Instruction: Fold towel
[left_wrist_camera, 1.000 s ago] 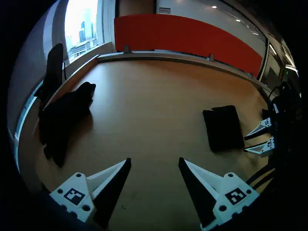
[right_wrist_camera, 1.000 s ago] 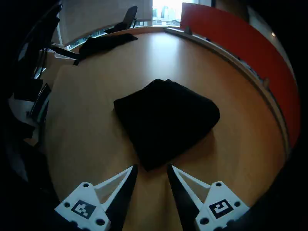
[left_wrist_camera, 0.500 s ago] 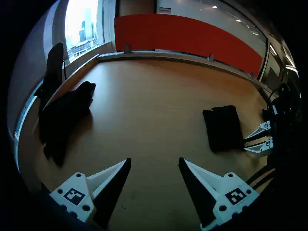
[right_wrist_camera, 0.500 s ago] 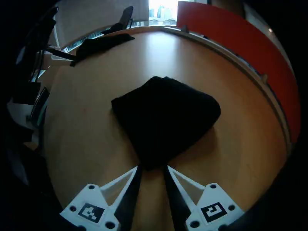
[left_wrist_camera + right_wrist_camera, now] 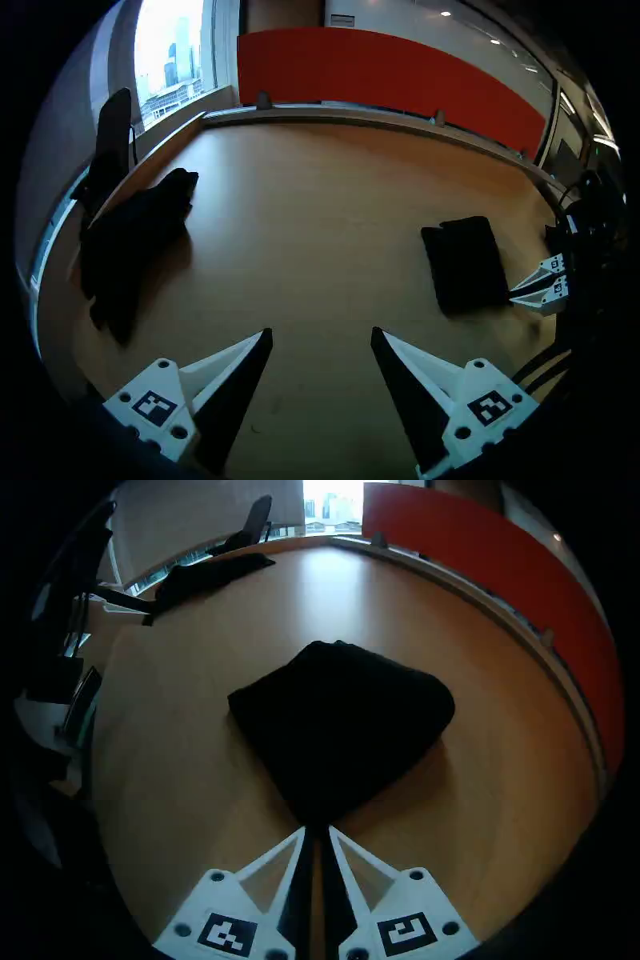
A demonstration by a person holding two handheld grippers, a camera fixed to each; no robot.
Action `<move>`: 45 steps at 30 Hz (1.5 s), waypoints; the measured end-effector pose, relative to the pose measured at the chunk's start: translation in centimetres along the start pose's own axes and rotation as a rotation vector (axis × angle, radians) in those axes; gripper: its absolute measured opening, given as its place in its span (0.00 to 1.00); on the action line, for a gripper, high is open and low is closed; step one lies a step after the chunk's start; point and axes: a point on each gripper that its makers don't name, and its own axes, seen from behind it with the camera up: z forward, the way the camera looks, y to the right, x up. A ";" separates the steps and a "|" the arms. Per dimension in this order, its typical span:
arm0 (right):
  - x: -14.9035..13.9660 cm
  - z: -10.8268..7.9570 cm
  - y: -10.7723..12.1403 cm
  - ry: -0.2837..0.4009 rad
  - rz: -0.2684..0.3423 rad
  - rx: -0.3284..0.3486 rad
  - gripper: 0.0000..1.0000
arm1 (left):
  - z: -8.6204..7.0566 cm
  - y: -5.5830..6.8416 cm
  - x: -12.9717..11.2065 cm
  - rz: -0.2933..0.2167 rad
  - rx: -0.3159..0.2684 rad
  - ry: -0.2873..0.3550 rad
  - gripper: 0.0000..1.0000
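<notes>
The right gripper [image 5: 318, 836] is closing on the towel [image 5: 344, 720]. A second ago its fingers were standing apart just short of the towel's nearest corner. Half a second ago they were narrowing around it. Now they are sitting almost together, with only a thin slit between them, and the corner is running in between their tips. I am reading that as a pinch on the cloth, though how much cloth is caught is hard to tell. In the left gripper view the same gripper is showing at the towel's edge, its fingers drawn together against that corner.

The towel is lying flat on the table [image 5: 496, 800] as a compact black bundle, already looking doubled over, and it is not lifting at all yet.

The left gripper [image 5: 321, 330] is hanging well apart from the towel, with its fingers spread wide and nothing between them. It is not changing from one picture to the next. A dark heap [image 5: 132, 240] is lying still farther from the towel, past the left gripper, and is not moving either.

For the task, this is looking like a grasp being completed, with the corner taken so that the towel can be folded over or shifted. The risk is that a shallow pinch may be slipping off thick layered cloth once the corner is being raised.
</notes>
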 end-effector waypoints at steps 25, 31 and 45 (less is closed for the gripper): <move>8.5 -4.4 2.3 0.124 -0.098 -0.044 0.04 | 0.0 0.8 0.9 0.006 -0.013 0.021 0.91; 12.5 -6.1 3.2 0.182 -0.135 -0.064 0.04 | -0.1 1.0 1.5 0.000 -0.019 0.038 0.91; 19.1 -9.9 4.5 0.282 -0.174 -0.089 0.04 | -0.5 0.9 2.9 0.000 -0.025 0.067 0.91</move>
